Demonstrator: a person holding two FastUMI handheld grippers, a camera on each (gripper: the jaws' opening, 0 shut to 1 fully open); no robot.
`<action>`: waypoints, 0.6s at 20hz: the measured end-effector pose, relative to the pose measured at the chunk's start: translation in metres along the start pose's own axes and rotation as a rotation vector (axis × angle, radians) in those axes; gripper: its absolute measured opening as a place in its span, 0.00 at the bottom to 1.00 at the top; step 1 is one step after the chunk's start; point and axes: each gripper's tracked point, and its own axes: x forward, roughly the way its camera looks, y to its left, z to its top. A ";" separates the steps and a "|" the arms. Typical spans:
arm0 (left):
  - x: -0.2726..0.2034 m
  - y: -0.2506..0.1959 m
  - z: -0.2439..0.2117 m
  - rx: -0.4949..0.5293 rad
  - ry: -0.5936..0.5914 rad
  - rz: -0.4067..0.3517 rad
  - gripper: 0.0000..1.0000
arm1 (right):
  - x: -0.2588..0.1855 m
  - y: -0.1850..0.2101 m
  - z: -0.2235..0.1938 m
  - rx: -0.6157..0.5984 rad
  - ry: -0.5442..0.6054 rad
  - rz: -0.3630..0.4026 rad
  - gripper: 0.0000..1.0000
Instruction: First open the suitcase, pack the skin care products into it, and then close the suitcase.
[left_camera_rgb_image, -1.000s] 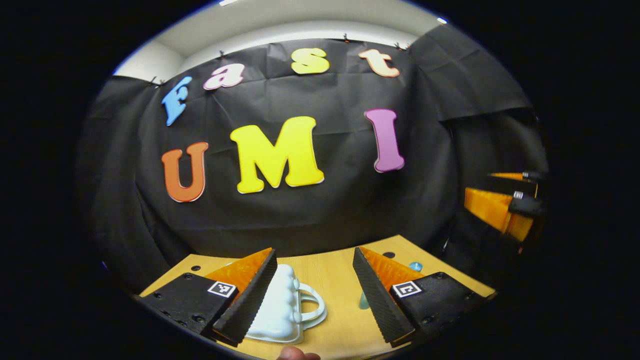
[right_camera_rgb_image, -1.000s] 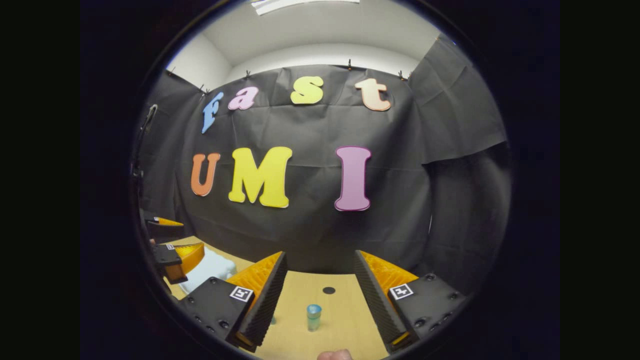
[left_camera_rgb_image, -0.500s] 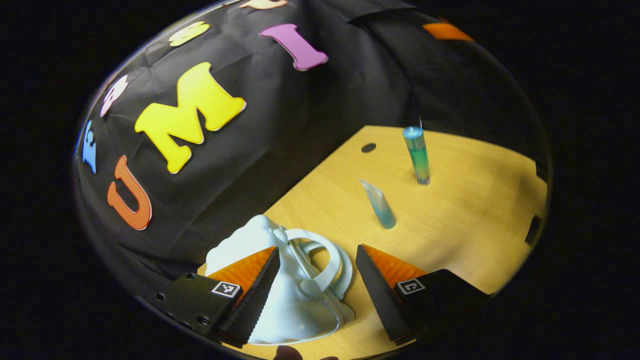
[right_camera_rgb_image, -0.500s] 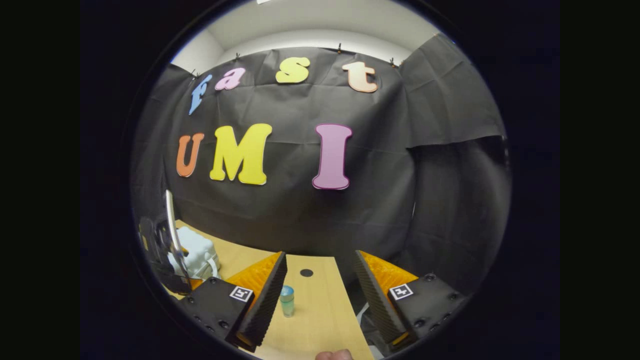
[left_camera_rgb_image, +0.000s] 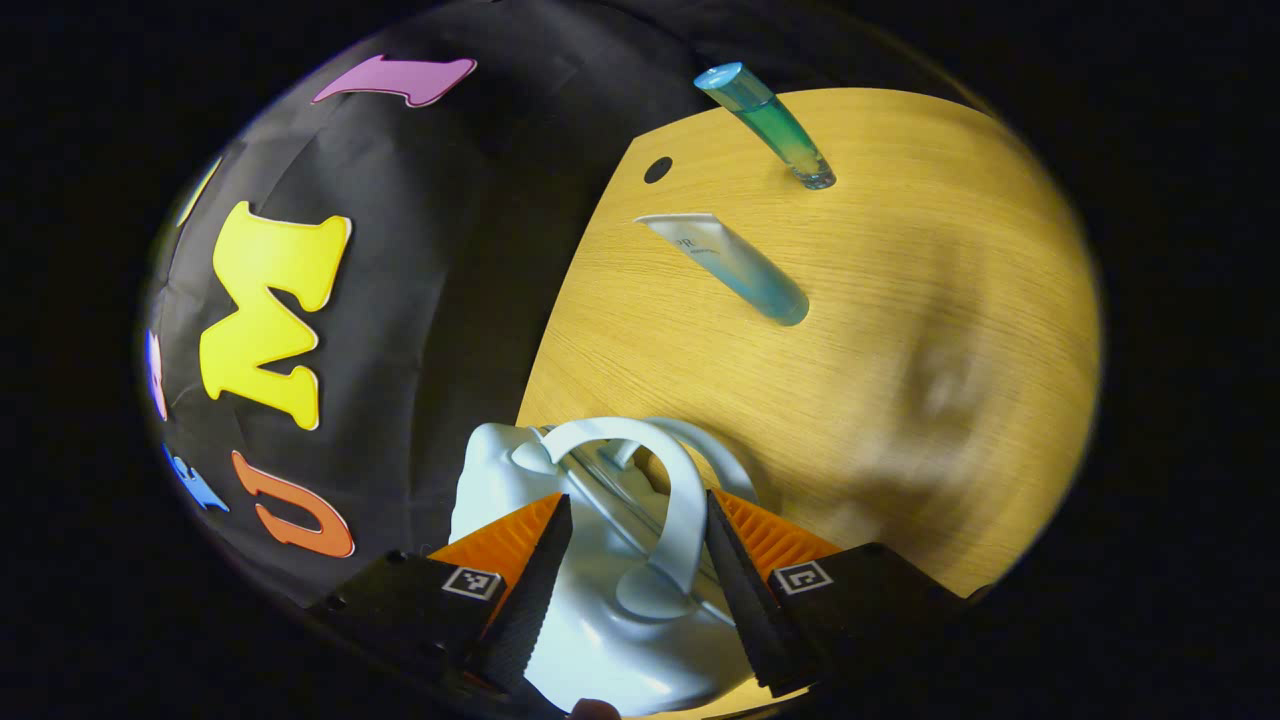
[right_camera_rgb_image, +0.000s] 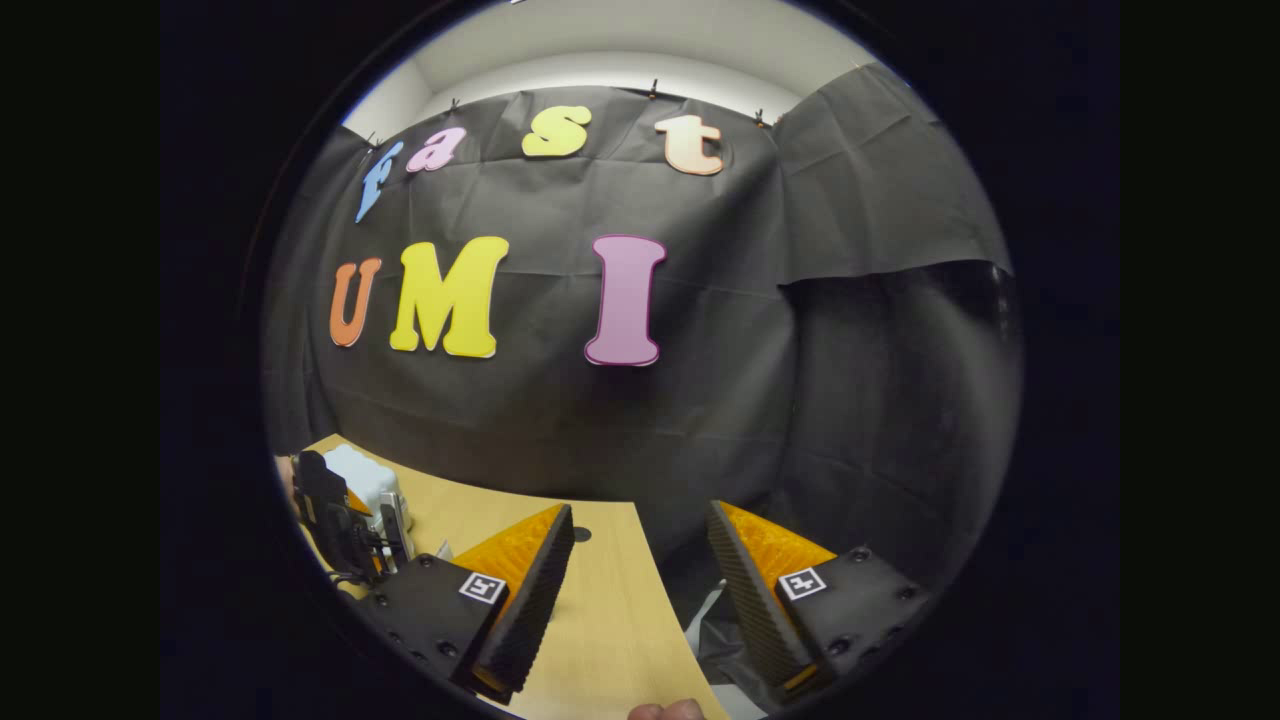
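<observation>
A small white suitcase (left_camera_rgb_image: 610, 620) lies shut on the wooden table (left_camera_rgb_image: 900, 330), its looped handle (left_camera_rgb_image: 672, 478) pointing up. My left gripper (left_camera_rgb_image: 635, 595) is open, tilted down over the case, with the handle between its fingers; the handle lies close to the right finger. Beyond it a blue-green bottle (left_camera_rgb_image: 775, 125) stands upright and a pale blue tube (left_camera_rgb_image: 730, 265) lies flat. My right gripper (right_camera_rgb_image: 635, 600) is open and holds nothing, hovering over the table's right edge. In the right gripper view, the left gripper (right_camera_rgb_image: 335, 520) sits against the suitcase (right_camera_rgb_image: 365, 478) at far left.
The black cloth wall (right_camera_rgb_image: 650, 420) closes the back and right of the table. A round cable hole (left_camera_rgb_image: 657, 169) is near the table's far edge. Bare wood (left_camera_rgb_image: 950, 400) spreads to the right of the suitcase. White crumpled material (right_camera_rgb_image: 710, 610) lies below the table edge.
My left gripper has tipped down, rolled and closed in on the suitcase until its fingers straddle the handle. The right gripper has swung right, and the blue bottle has left its view.
</observation>
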 end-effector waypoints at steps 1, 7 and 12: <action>0.006 -0.004 -0.001 0.020 0.018 -0.015 0.77 | -0.001 -0.002 -0.001 0.005 0.003 -0.005 0.80; 0.008 -0.013 -0.007 0.063 0.083 -0.044 0.28 | -0.009 -0.009 -0.011 0.010 0.021 -0.028 0.79; -0.009 0.013 -0.012 -0.005 0.082 -0.028 0.17 | -0.010 -0.005 -0.012 0.029 0.018 -0.028 0.80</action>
